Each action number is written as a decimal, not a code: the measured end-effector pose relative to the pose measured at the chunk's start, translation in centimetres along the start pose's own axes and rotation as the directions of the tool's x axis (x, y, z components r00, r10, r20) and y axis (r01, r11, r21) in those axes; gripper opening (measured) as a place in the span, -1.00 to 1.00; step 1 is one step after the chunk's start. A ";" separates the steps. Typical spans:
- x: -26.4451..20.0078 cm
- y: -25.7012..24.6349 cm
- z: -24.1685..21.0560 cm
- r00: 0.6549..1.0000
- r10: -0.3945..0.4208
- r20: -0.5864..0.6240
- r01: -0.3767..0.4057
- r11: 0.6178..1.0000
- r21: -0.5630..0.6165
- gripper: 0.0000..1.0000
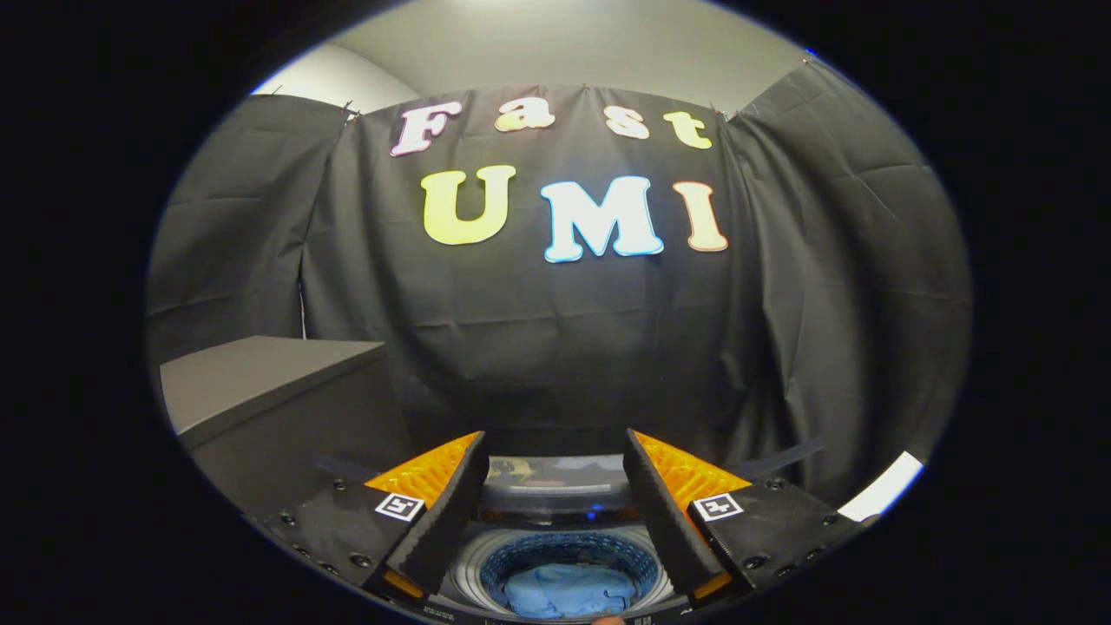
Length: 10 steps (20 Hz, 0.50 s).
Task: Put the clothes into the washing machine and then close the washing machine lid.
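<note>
- The washing machine (555, 555) sits low beneath my gripper (555, 451), a small top-loader with a round drum opening facing up.
- Its drum has a perforated blue inner wall ringed by a pale circular rim.
- The clothes (568, 590) are a soft, crumpled bundle of light blue fabric lying at the bottom of the drum, inside the washing machine.
- The washing machine lid (555, 490) is a clear, glossy panel standing raised at the far side of the drum opening; reflections show on it, and the drum is uncovered.
- My gripper is spread wide and holds nothing; its two fingers (443, 512) stand apart with open space between them.
- The washing machine shows in the gap between my fingers, with the drum opening and the clothes nearer me than the fingertips and below them.
- Neither finger touches the washing machine, the lid or the clothes, as far as I can tell.
- The lid lies just below and between my fingertips, on the far side of the drum.
- A grey box-like block (260, 382) with a flat top stands to the left of the washing machine and rises higher than it.
- The black cloth booth wall (555, 347) hangs right behind the washing machine.
</note>
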<state>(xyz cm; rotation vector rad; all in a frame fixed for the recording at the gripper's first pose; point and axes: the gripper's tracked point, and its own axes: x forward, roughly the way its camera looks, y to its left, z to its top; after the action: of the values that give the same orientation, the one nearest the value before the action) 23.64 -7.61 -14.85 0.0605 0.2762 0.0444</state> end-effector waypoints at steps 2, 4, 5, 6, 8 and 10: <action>-0.6 0.1 -1.2 1.000 -0.004 -0.009 0.004 1.000 0.019 0.93; -1.3 0.5 -2.1 1.000 -0.002 -0.016 0.002 1.000 0.024 0.93; -1.6 0.7 -2.7 1.000 0.003 -0.022 -0.003 1.000 0.020 0.93; -1.9 0.9 -3.3 1.000 0.009 -0.028 -0.009 1.000 0.014 0.93; -2.4 1.0 -4.1 0.999 0.014 -0.040 -0.014 1.000 0.006 0.93; -3.0 1.0 -4.2 0.999 0.013 -0.039 -0.013 1.000 0.012 0.93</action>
<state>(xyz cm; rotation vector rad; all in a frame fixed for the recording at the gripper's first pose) 19.60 -6.50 -17.99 0.0734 0.3154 0.0571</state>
